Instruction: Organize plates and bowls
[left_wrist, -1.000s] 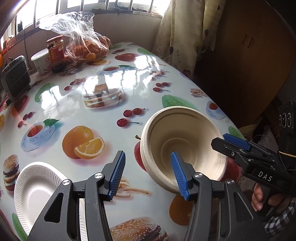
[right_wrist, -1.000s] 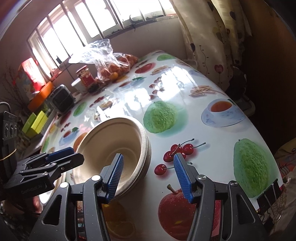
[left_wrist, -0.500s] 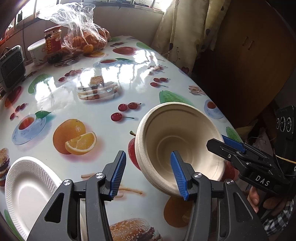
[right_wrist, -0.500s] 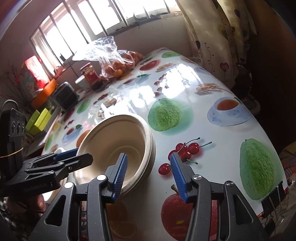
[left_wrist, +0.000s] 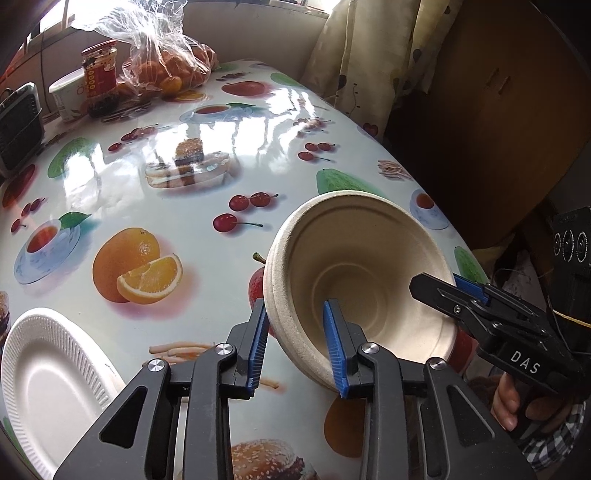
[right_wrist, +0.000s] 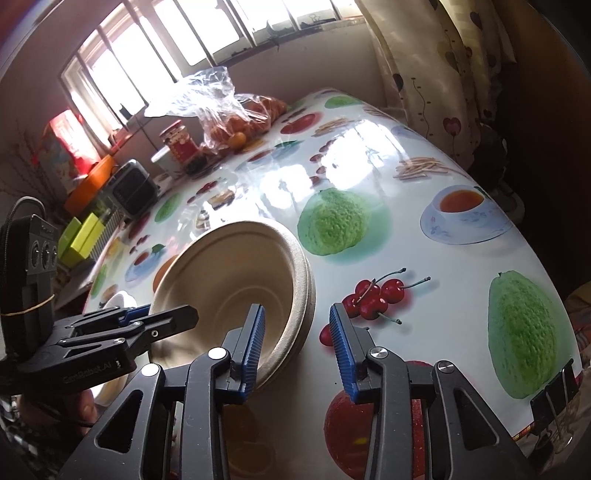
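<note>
**A:** How do your grippers stand?

**B:** My left gripper (left_wrist: 295, 321) has just been closing. The near left rim of the bowls (left_wrist: 354, 258) sits between its pads, the outer pad against the stack's side and the inner one down inside. I cannot tell whether it pinches yet. My right gripper (right_wrist: 295, 314) has also been closing, astride the right rim, but bare table (right_wrist: 369, 184) shows between its outer pad and the stack, so it holds nothing.

**A:** Where are the bowls?

**B:** They are nested on the near right part of the table, close to the edge. A white plate (left_wrist: 48, 376) lies well apart at the near left.

**A:** How do you do this step well?

**B:** I think I am taking hold of the stack from both sides. I should close both grippers evenly, so that neither one shoves the stack sideways on the glossy cloth. I should pinch only hard enough to hold, because the pulp rims look soft and would crease. The pads should go deep over the rim, so that the lower bowls do not drop out when I lift.

**A:** What are the risks?

**B:** If only one side grips, the stack tips. A grip on the top bowl alone would split the nest.
</note>
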